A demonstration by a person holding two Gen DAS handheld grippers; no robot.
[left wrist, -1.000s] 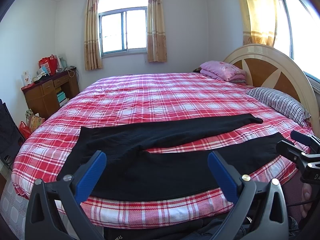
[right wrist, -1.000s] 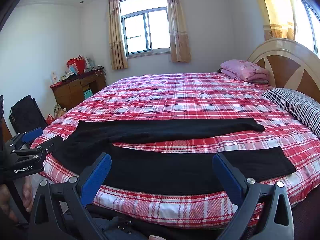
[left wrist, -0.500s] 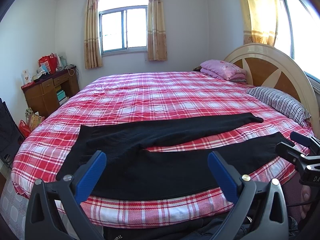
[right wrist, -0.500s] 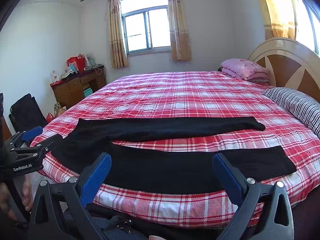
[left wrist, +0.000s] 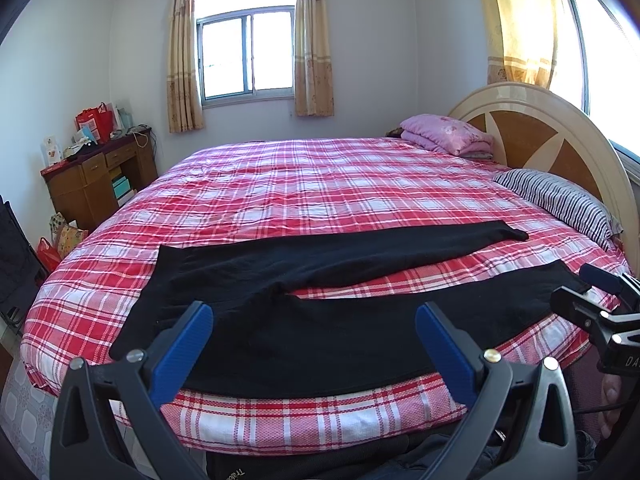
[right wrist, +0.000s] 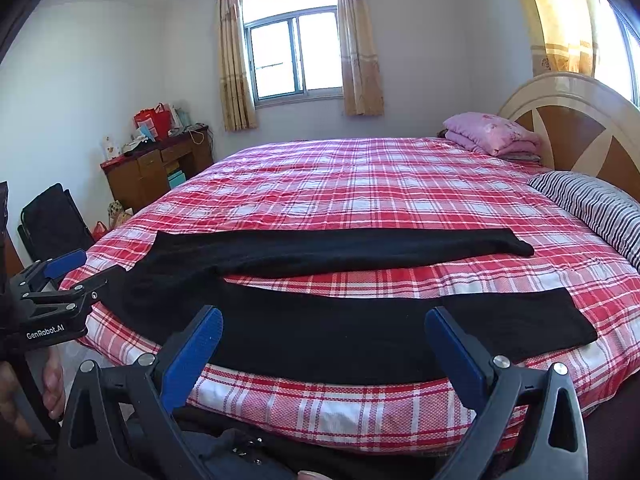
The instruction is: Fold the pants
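Black pants [left wrist: 320, 320] lie flat on the red plaid bed [left wrist: 320, 192], waist at the left, the two legs spread apart and running to the right; they also show in the right wrist view [right wrist: 340, 328]. My left gripper [left wrist: 314, 332] is open and empty, held over the near edge of the bed in front of the near leg. My right gripper [right wrist: 324, 336] is open and empty, also at the near edge. In the left wrist view the right gripper [left wrist: 592, 304] sits by the near leg's cuff. In the right wrist view the left gripper [right wrist: 68, 276] sits by the waist.
A striped pillow [left wrist: 560, 200] and a folded pink quilt [left wrist: 448, 132] lie by the round headboard [left wrist: 560, 136] at the right. A wooden desk [left wrist: 96, 176] with bags stands at the left wall. Dark clothing [right wrist: 240, 452] lies below the bed's near edge.
Both grippers have risen or tilted slightly, so the bed and pants sit a little lower in view. The pants have not moved.
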